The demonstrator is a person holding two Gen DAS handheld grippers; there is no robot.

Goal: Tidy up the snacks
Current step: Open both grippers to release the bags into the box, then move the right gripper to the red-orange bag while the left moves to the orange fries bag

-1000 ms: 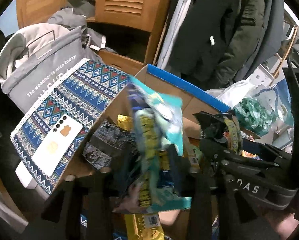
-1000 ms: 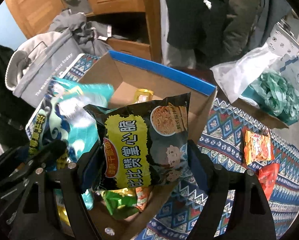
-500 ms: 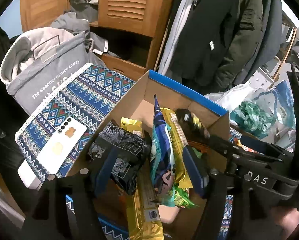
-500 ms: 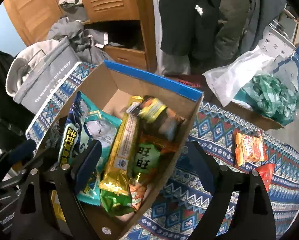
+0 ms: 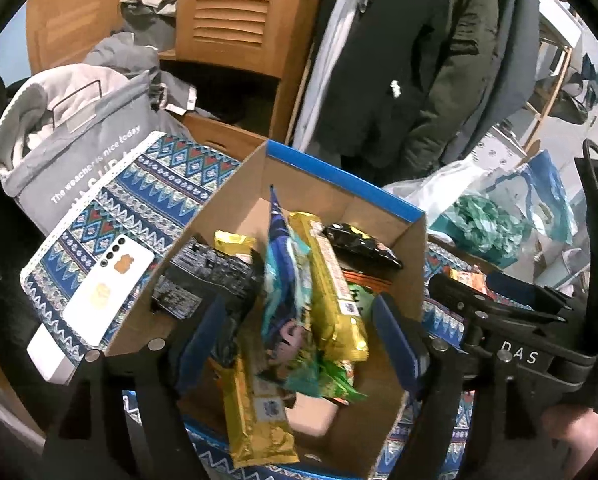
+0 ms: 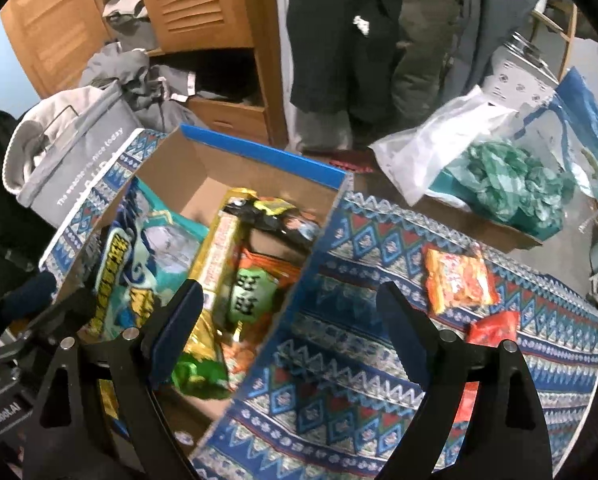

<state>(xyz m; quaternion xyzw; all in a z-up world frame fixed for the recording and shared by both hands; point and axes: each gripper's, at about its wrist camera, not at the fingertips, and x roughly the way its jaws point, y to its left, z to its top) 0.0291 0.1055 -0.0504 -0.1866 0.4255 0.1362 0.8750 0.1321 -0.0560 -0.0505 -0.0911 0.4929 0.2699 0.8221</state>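
While opening, left tool (image 5: 299, 328) over snack box (image 5: 339, 184) (nothing gripped).

Brightness: dim indoor light, cool cast.
Source: pale daylight at the far right edge of both views.
Glare: sheen on the gold snack packet (image 5: 333, 280) and the white plastic bag (image 6: 439, 148).
Blur: slight smear in the right wrist view.
Distortion: strong fisheye bending; black vignette in all corners.

- The open-topped brown cardboard box with a blue rim (image 5: 341, 190) is crammed with snack packets; only its far corner shows bare.
- The patterned blue tablecloth on the table (image 6: 363, 360) lies clear right of the box, up to an orange snack packet (image 6: 457, 280).
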